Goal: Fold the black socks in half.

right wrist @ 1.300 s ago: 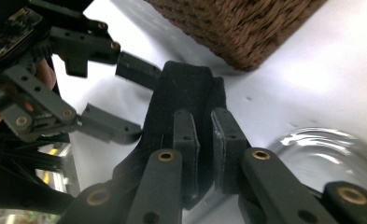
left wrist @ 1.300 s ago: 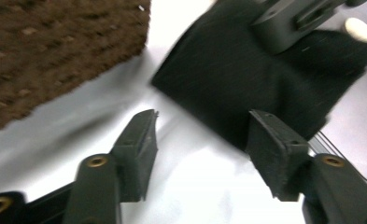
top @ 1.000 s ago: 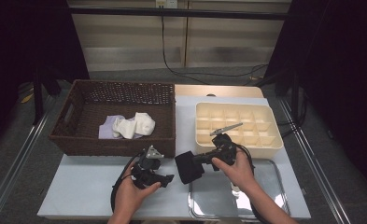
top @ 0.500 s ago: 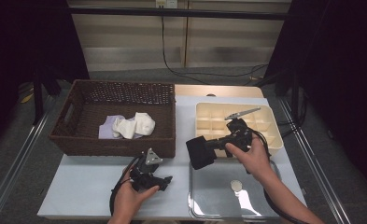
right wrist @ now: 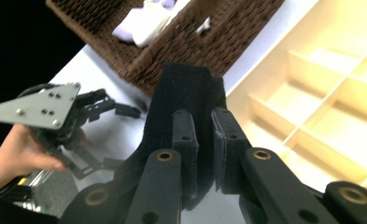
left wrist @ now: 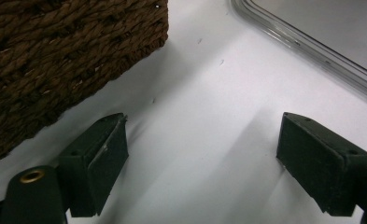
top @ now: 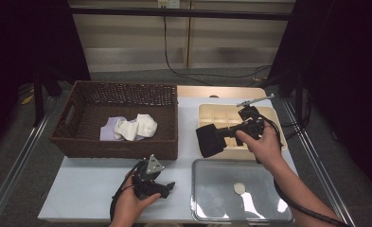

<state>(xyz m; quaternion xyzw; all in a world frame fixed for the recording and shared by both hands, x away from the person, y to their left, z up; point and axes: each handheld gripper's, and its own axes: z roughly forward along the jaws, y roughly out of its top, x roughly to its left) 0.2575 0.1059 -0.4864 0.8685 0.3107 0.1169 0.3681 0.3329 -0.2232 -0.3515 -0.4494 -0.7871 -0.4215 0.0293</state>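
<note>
Nearest the person, the left gripper point(top: 162, 187) rests low on the white tabletop point(top: 93, 189) just in front of the wicker basket point(top: 119, 142). Its jaws have just been opening and now stand wide with nothing between them, as the left gripper view shows bare surface; it seems parked out of the way. Beside it lies a shallow metal tray point(top: 207, 208) with a small pale round piece point(top: 240, 188) on it. Farther out, the right gripper point(right wrist: 204, 140) is clamped on a black cloth point(top: 208, 140), pinched at one edge so the rest hangs free, and is held raised over the near edge of the cream compartment box point(top: 212, 113), probably to carry it across. The basket behind holds crumpled white and lilac cloths point(top: 131, 127), likely where the black one belongs.
</note>
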